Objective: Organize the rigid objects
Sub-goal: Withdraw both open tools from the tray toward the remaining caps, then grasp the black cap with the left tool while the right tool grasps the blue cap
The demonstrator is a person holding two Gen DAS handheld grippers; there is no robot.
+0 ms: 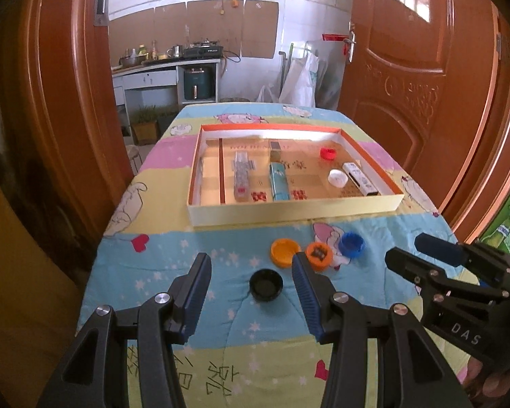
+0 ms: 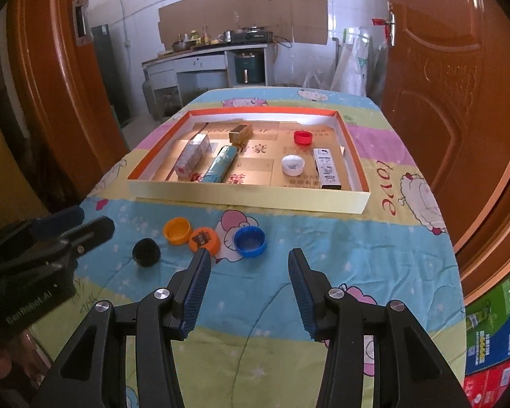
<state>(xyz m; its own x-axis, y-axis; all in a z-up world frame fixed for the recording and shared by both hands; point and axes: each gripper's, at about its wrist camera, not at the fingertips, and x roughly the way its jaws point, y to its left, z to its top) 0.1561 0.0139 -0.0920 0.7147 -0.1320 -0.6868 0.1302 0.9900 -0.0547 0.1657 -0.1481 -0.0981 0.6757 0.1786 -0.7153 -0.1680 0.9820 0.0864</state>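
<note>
Several bottle caps lie on the cartoon-print cloth in front of a shallow cardboard tray (image 1: 289,212) (image 2: 248,200): a black cap (image 1: 266,285) (image 2: 146,252), an open orange cap (image 1: 285,252) (image 2: 177,230), an orange cap with a dark mark (image 1: 319,255) (image 2: 204,239) and a blue cap (image 1: 352,243) (image 2: 250,240). In the tray lie a red cap (image 1: 328,153) (image 2: 303,137), a white cap (image 1: 337,177) (image 2: 292,164) and several small boxes. My left gripper (image 1: 251,268) is open, above the black cap. My right gripper (image 2: 248,265) is open, just short of the blue cap.
The right gripper shows at the right edge of the left wrist view (image 1: 459,272); the left gripper shows at the left of the right wrist view (image 2: 51,238). Wooden doors (image 1: 425,68) flank the table. Coloured cartons (image 2: 496,333) stand at lower right.
</note>
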